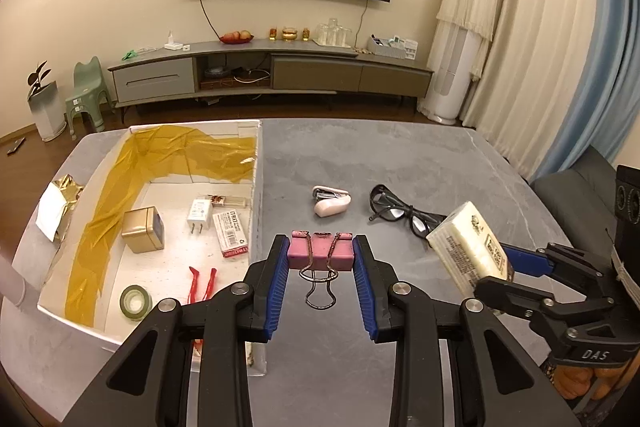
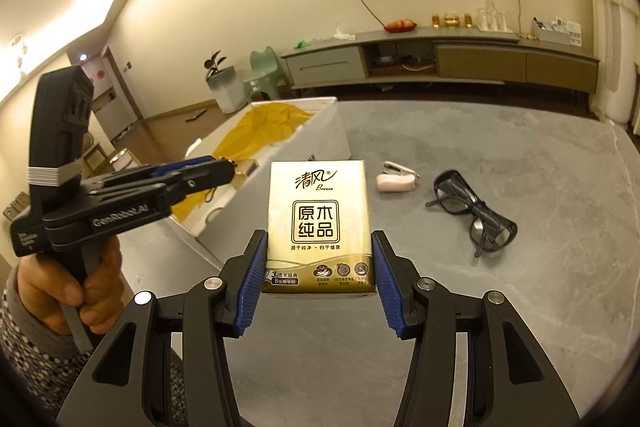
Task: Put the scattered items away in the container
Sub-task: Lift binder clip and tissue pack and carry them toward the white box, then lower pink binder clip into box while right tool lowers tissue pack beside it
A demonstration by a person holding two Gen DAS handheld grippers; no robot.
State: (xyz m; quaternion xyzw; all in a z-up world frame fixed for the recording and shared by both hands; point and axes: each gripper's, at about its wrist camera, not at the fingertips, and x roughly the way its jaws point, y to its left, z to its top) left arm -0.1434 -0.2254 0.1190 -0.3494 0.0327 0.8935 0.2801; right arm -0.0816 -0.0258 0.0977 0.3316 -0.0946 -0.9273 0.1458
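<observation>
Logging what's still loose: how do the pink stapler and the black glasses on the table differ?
The small pink stapler is a solid, rounded lump; the black-framed glasses are a thin open frame with clear lenses. The stapler lies nearer the white box, the glasses farther right. Both rest on the grey table, ungripped.

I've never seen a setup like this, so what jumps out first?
Each gripper already grips something: the left gripper pinches a pink metal binder clip, the right gripper a gold tissue packet. Left of them sits the white cardboard box, half filled; black-framed glasses and a pink stapler wait on the grey table.
</observation>
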